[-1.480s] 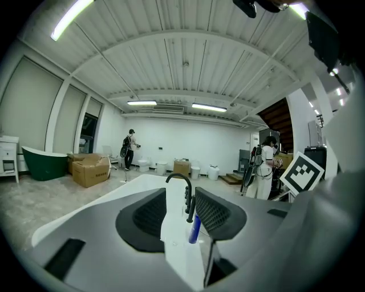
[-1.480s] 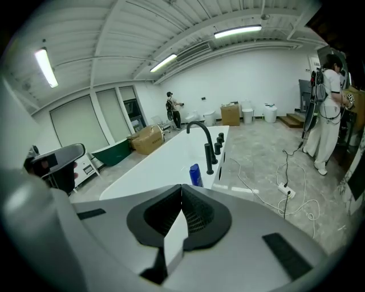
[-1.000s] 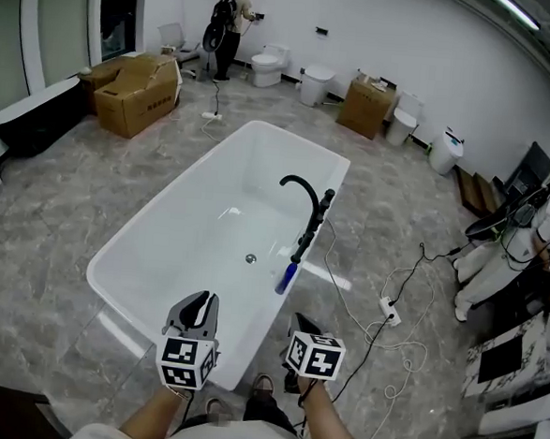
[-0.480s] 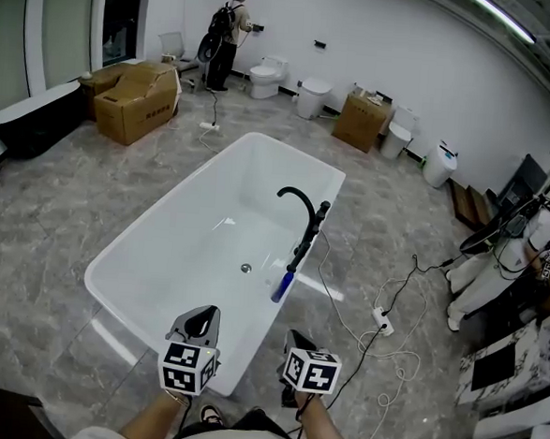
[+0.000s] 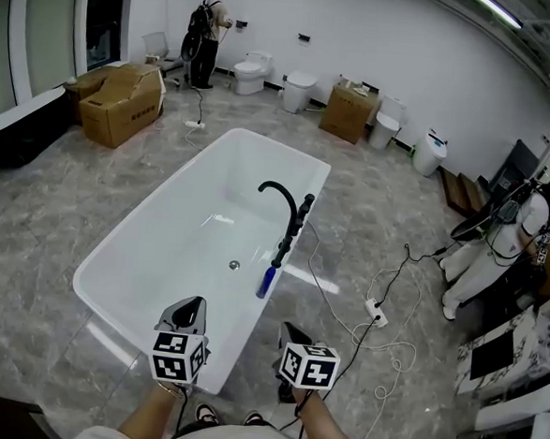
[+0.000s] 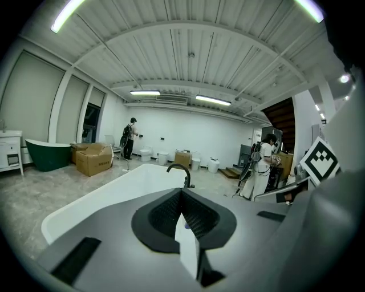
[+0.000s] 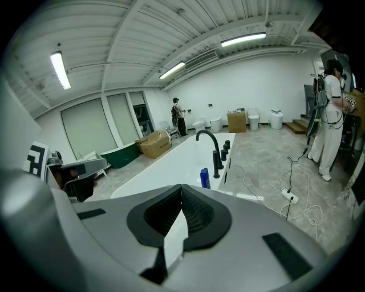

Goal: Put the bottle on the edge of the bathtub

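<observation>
The person's forearms are cut off by the bottom edge of the head view, and their shoes only peek out between them. The left gripper (image 5: 191, 304) hangs over the near corner of the bathtub (image 5: 201, 199). Its fingers (image 6: 165, 214) are pressed together with nothing between them. The right gripper (image 5: 289, 330) hangs just outside the tub's right rim, and its fingers (image 7: 159, 214) are likewise together and empty.

The blue bottle (image 5: 265, 281) stands upright on that right rim, well apart from both grippers and just on the near side of the black faucet (image 5: 282, 191). The right gripper view shows the bottle clearly. In the left gripper view the closed fingers hide all but a sliver of blue.

A white cable and power strip (image 5: 374, 313) lie on the marble floor to the right. A person in white (image 5: 499, 241) stands near the right edge, partly hidden by equipment. Cardboard boxes (image 5: 119, 100), toilets (image 5: 248, 71) and another person (image 5: 205, 31) are along the far wall, too small to show detail.
</observation>
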